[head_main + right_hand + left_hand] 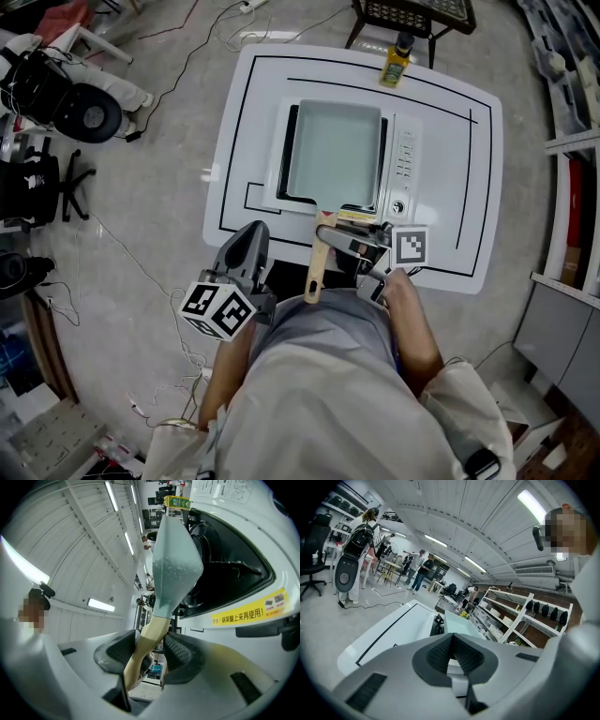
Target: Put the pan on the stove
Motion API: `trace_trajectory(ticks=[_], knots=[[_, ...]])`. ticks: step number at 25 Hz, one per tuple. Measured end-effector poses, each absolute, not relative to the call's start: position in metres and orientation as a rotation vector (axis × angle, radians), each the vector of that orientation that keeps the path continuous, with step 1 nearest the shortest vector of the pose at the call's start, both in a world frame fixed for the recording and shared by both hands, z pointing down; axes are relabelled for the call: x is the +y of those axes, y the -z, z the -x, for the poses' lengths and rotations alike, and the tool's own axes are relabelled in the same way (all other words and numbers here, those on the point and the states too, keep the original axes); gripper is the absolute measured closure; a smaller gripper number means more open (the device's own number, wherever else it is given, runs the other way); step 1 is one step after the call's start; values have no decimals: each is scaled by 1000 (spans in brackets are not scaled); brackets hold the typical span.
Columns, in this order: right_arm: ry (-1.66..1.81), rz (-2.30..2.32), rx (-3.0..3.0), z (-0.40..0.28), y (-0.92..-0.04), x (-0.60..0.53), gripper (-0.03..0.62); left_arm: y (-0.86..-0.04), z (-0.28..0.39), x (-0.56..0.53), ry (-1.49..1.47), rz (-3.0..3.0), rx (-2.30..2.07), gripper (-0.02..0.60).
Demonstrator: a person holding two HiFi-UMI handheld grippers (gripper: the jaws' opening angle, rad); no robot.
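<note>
Pan [333,155], empty, over stove [405,164] on counter [246,122], handle [315,277] clamped in right tongs [151,652]; left tongs [451,652] closed.

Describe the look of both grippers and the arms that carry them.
The left gripper and the right gripper have smooth light grey shells that taper to the jaws, which are lined with black ribbed pads. Each carries a white cube with black square markers. The person wears a pale grey top with cream sleeves that leave the forearms bare.
</note>
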State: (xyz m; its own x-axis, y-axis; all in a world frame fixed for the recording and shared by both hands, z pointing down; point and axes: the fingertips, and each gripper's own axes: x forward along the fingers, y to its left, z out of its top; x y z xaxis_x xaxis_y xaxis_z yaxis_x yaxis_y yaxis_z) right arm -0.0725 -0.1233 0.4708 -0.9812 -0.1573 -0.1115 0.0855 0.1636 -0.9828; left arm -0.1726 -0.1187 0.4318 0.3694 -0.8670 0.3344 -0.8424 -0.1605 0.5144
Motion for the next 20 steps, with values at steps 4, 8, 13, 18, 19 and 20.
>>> trace_trajectory(ticks=[4,8,13,18,19,20], knots=[[1932,61,2223,73,-474,-123,408,-432,171,-119,48,-2000,-1464,577],[1936,51,2223,73,-475,-123,408,-434,168,-119,43,-1998,-1456,577],[1962,53,2219,73,-481,-120,409,-439,168,-118,38,-1985,-1441,577],[1968,46,2215,75,-482,-120,411,-442,166,-119,-15,-2009,-1448,577],[1967,45,2215,75,-482,-120,413,-442,165,-119,-15,-2009,-1444,577],[1968,43,2214,75,-483,-120,413,-442,164,-119,-12,-2006,-1440,577]])
